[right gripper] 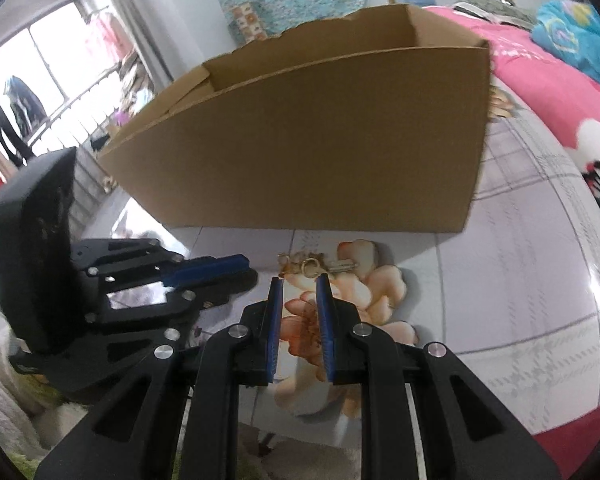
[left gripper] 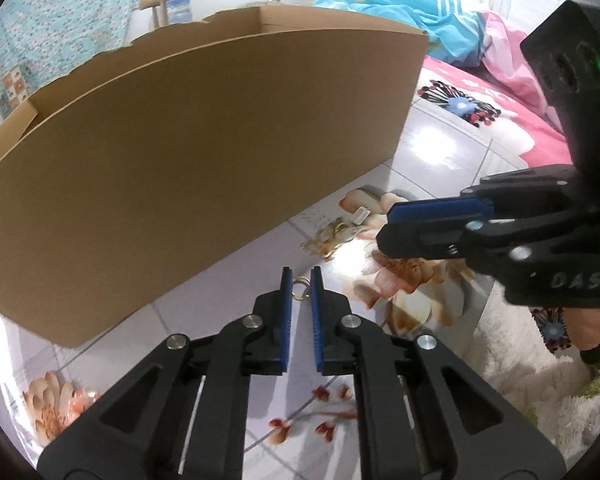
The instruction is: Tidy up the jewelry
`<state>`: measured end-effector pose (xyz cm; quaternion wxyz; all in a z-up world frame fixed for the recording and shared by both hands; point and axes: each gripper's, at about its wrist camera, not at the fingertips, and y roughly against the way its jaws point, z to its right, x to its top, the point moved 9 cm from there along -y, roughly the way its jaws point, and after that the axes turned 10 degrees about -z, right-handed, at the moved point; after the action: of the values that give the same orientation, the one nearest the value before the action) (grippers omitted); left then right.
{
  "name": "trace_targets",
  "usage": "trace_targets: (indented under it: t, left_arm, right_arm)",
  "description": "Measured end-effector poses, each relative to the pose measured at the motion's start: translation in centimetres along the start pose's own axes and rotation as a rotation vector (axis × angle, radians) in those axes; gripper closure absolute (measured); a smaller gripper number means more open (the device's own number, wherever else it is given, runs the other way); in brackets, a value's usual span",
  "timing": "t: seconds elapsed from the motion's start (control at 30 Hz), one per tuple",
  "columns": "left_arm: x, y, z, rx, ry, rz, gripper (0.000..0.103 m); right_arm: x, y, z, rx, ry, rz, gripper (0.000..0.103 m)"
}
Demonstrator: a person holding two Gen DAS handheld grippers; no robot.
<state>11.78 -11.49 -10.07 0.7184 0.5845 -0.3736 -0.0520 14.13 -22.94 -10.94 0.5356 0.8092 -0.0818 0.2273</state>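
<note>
The big cardboard box (left gripper: 204,152) eats up most of both views, sitting open-topped on the glossy floral-print floor tiles (left gripper: 440,148). Only the right wrist view gets the window with clothes hanging on a rack (right gripper: 16,120) at the far left. Only the left wrist view shows the blue striped garment (left gripper: 412,20) on the pink bedding (left gripper: 512,92) at upper right, plus a bit of a person's hand (left gripper: 592,328) on the other tool's handle at the right edge.

Jewelry-wise, there's a small pile of gold-coloured pieces (left gripper: 332,240) on the tile just in front of the box, centre of the frame, with a little white tag beside it. In the right wrist view that same pile (right gripper: 312,266) sits just above the fingertips, and you can pick out a ring shape in it.

Claws: the left gripper (left gripper: 301,280) is at lower centre of its own view, clenched right down to a narrow gap, with a small gold ring (left gripper: 300,291) sitting between the blue pads. Looks pinched, though I can't see the actual contact clearly. The right gripper (right gripper: 299,280) is only partly closed, nothing between its pads, tips hovering just short of the pile. From the left view it comes in from the right (left gripper: 384,228), tips near the pile.
</note>
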Motion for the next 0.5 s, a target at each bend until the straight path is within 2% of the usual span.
trace_targets:
  t: [0.37,0.5]
  left_arm:
    - [-0.3,0.1,-0.7,-0.025,0.029,0.008,0.101]
    - [-0.5,0.1,-0.9,-0.033,0.033,0.010,0.101]
  right_arm:
    - [1.2,-2.2,-0.8,-0.171,0.149,-0.040,0.085]
    - [1.6,-2.5,-1.0,-0.193,0.187,-0.047,0.085]
